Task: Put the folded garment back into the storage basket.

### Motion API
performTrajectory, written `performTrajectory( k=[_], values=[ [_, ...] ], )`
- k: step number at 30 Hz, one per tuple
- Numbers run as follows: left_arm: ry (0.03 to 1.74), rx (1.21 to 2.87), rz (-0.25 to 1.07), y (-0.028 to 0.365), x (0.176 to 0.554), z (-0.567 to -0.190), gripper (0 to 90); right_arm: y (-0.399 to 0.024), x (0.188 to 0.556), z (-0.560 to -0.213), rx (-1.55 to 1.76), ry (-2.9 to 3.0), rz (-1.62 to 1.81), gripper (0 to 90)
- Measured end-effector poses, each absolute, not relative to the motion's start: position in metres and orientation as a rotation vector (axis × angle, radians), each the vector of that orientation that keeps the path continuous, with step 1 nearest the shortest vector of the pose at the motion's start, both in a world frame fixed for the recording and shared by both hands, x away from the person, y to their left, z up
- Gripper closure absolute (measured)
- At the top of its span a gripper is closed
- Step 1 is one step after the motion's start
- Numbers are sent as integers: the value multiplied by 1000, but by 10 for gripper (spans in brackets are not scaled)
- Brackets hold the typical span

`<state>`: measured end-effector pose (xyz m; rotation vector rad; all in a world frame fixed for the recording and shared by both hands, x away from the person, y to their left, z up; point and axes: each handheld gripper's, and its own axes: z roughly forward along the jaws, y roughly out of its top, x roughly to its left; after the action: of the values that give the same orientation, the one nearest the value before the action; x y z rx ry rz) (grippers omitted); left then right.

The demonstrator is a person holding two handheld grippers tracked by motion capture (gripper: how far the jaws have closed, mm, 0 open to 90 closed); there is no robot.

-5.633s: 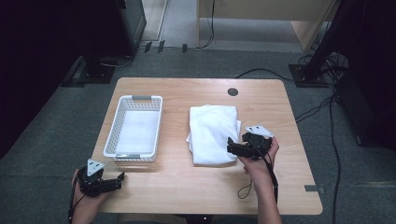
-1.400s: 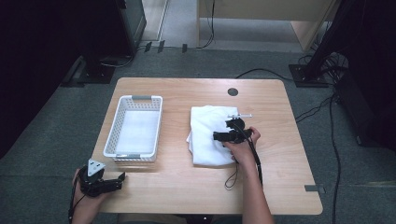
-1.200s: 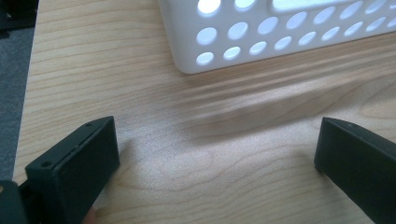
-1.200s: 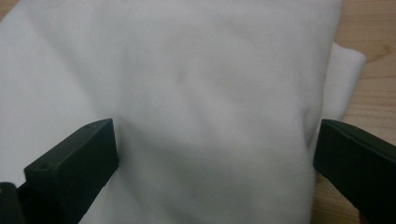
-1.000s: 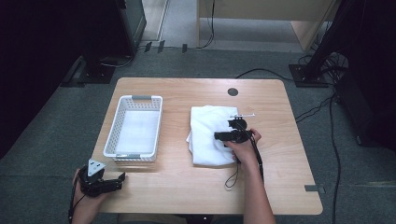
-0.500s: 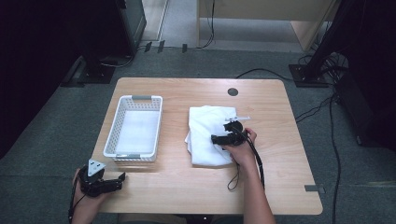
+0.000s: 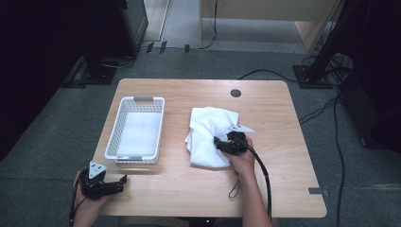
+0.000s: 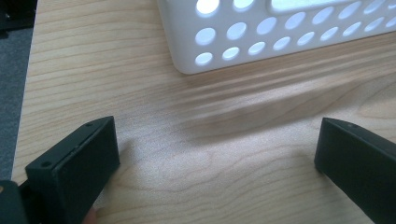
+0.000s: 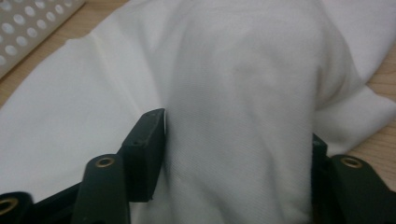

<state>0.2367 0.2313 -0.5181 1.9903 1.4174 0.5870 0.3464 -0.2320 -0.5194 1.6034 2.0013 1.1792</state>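
Two tongs show from above, my right tongs [image 7: 222,143] on the white cloth [image 7: 208,135] beside the basket [image 7: 137,128] on the table [image 7: 283,142], while my left view shows jaws wide apart over bare wood, and my right view shows jaws just closed, pinching a cloth fold.

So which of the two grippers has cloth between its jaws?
The right gripper: a bunched fold of the white cloth sits between its closing jaws. The left gripper stands open over bare table.
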Motion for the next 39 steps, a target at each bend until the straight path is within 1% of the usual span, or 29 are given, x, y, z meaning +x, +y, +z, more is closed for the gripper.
performTrajectory(
  k=[2, 6, 12, 19, 27, 39],
  values=[
    [1417, 1990, 587, 231, 237, -518, 0, -231, 343, -520, 1587, 1994, 1191, 457],
    [1418, 1991, 588, 232, 237, -518, 0, -229, 340, -520, 1590, 1976, 1190, 475],
    [1425, 1986, 592, 232, 237, -518, 0, -225, 338, -520, 1646, 1941, 1196, 479],
    [1425, 1986, 592, 232, 237, -518, 0, -215, 325, -518, 1634, 1881, 1182, 558],
    [1425, 1987, 591, 232, 237, -518, 0, -208, 320, -514, 1684, 1836, 1219, 587],
    [1425, 1986, 592, 232, 237, -518, 0, -197, 311, -479, 1582, 1818, 1306, 604]
  ],
)
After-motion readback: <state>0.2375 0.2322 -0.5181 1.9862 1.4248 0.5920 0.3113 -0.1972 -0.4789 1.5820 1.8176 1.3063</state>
